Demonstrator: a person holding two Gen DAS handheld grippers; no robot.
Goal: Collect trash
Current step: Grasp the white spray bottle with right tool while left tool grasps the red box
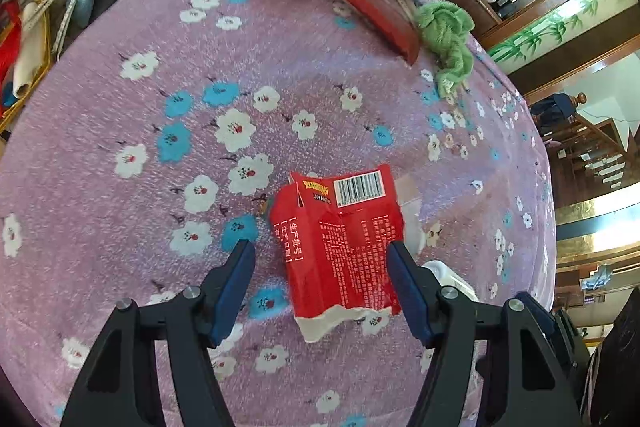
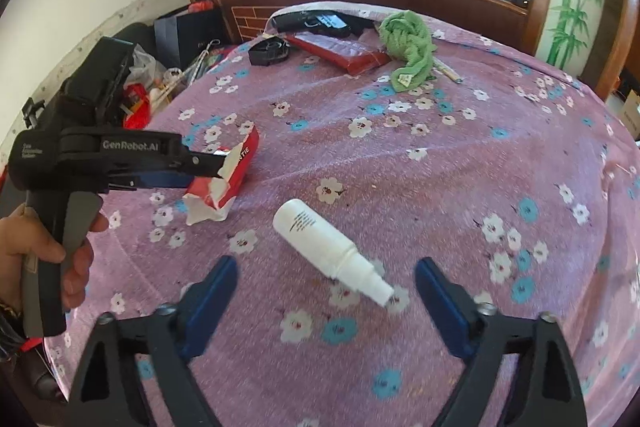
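On the bed's purple flowered cover (image 1: pixel 120 131), our left gripper (image 1: pixel 322 247) has its fingers apart around a torn red carton (image 1: pixel 340 243), the right one touching its edge, not clamped. Our right gripper (image 2: pixel 326 267) stands with fingers apart astride a white spray bottle (image 2: pixel 320 239) lying on its side, touching neither.
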